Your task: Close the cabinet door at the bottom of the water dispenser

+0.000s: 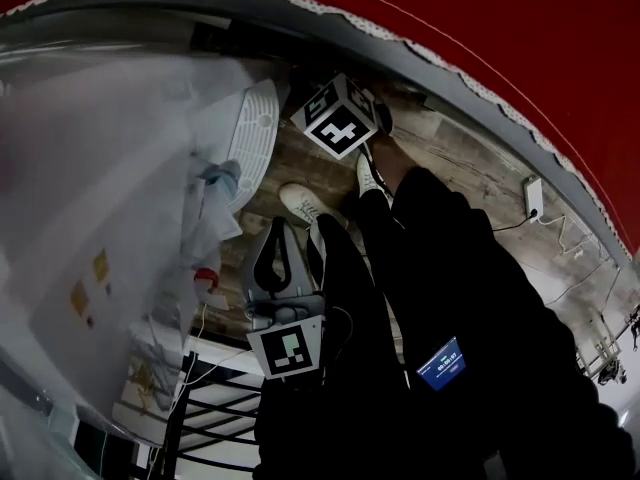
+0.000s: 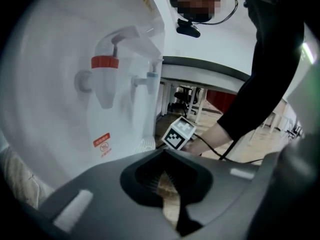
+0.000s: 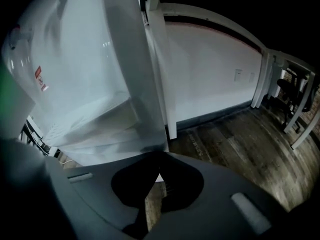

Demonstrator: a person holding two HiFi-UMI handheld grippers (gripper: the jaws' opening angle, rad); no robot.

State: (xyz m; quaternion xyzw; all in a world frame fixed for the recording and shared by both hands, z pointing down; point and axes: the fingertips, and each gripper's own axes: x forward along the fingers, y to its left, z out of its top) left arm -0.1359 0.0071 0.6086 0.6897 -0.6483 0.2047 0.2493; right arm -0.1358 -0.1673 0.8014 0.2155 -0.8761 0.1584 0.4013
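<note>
The white water dispenser (image 1: 110,228) fills the left of the head view, its slotted drip tray (image 1: 255,133) jutting out. Its red tap (image 2: 105,62) and blue tap (image 2: 150,77) show in the left gripper view. Low on its front is a white panel (image 3: 107,121), apparently the cabinet door; whether it stands open I cannot tell. My right gripper (image 3: 156,160) is shut and empty, its tips at that panel's lower corner. Its marker cube (image 1: 340,118) (image 2: 179,133) hides the jaws from above. My left gripper (image 1: 282,230) (image 2: 164,156) is shut on nothing, held back from the dispenser.
The person's white shoes (image 1: 300,203) stand on the wooden floor (image 3: 235,139) beside the dispenser. A black metal rack (image 1: 200,408) is at the lower left. A wall socket with a cable (image 1: 533,198) lies to the right. A white wall (image 3: 210,69) runs behind the dispenser.
</note>
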